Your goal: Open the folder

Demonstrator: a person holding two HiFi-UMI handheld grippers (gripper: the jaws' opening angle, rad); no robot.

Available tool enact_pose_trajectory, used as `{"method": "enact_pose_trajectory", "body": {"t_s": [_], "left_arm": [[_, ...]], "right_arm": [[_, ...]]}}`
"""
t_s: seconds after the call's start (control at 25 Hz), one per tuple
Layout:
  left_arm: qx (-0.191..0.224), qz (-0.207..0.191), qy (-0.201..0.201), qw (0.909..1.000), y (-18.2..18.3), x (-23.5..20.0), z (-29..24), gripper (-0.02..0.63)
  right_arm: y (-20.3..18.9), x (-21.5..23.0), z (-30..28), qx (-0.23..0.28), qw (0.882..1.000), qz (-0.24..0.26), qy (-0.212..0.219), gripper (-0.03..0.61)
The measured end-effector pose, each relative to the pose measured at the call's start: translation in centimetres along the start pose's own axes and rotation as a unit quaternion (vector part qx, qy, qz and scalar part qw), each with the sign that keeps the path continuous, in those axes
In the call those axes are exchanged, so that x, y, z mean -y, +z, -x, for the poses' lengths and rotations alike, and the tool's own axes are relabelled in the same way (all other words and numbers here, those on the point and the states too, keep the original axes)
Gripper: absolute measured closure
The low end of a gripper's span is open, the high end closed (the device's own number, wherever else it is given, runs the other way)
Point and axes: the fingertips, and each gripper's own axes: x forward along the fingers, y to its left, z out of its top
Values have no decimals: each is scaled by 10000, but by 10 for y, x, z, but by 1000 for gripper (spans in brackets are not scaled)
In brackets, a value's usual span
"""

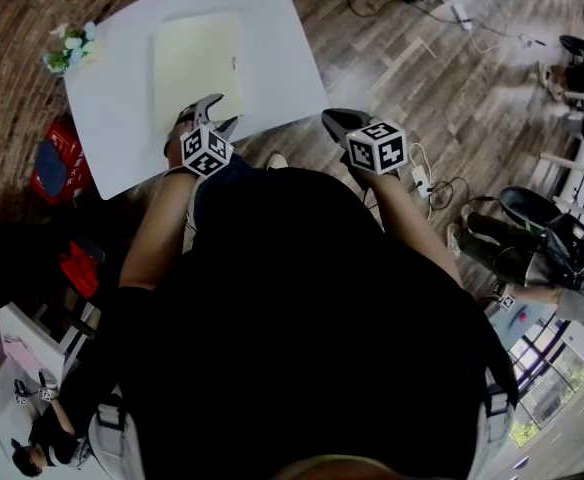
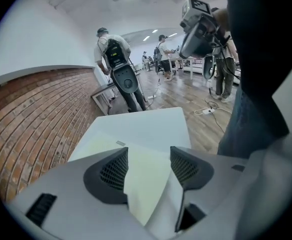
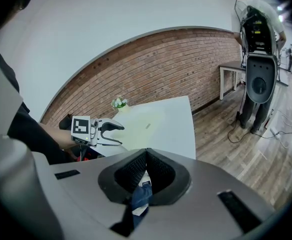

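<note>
The pale yellow folder (image 1: 199, 63) lies flat and closed on the white worktop (image 1: 272, 28), its small grey label (image 1: 234, 62) too tiny to read. The left claw (image 1: 224, 110) stands at the folder's near edge with jaws spread wide, gripping nothing. The right claw (image 1: 334, 118) is pinched together and empty, just off the worktop's near corner.

A shared lab workroom: brick wall (image 3: 151, 64), plank floor (image 1: 442, 78), white table (image 1: 282, 68), trailing cables (image 2: 211, 111), backpack-rigged person (image 2: 112, 51).
</note>
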Motion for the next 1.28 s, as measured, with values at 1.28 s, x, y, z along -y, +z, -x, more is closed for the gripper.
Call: {"method": "enact_pose_trajectory", "body": {"t_s": [1.28], "left_arm": [[-742,-1128,478,9897,-37,30,-53,321]], "right_arm": [[-25,8,19,-5,9993,-348,-111,555]]}}
